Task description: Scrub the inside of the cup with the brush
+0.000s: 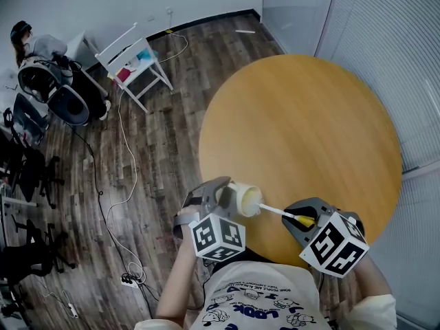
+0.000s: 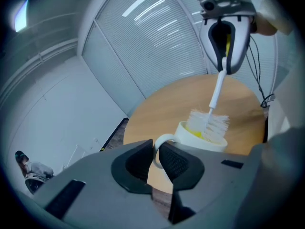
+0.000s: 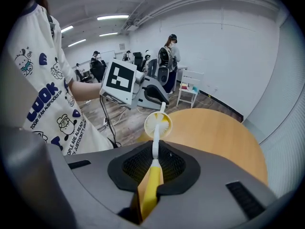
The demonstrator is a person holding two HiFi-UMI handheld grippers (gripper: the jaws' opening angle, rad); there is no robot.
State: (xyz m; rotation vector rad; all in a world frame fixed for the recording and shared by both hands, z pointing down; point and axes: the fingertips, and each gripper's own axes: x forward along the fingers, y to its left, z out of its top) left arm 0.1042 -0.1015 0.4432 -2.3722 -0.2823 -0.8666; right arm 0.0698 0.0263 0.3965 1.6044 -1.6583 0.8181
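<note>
A cream cup (image 1: 245, 199) with a yellow inside is held on its side above the table's near edge, its mouth turned toward my right gripper. My left gripper (image 1: 221, 198) is shut on the cup's handle (image 2: 157, 147). My right gripper (image 1: 302, 220) is shut on the yellow handle (image 3: 151, 185) of a brush. The brush's white stem (image 1: 275, 212) reaches to the cup. Its white bristle head (image 2: 209, 125) sits in the cup's mouth (image 3: 158, 123), partly inside.
The round wooden table (image 1: 309, 129) lies below both grippers. A white chair (image 1: 134, 64) stands on the wood floor at the far left. Cables (image 1: 124, 184) trail across the floor. People stand by equipment (image 3: 164, 63) in the room's far part.
</note>
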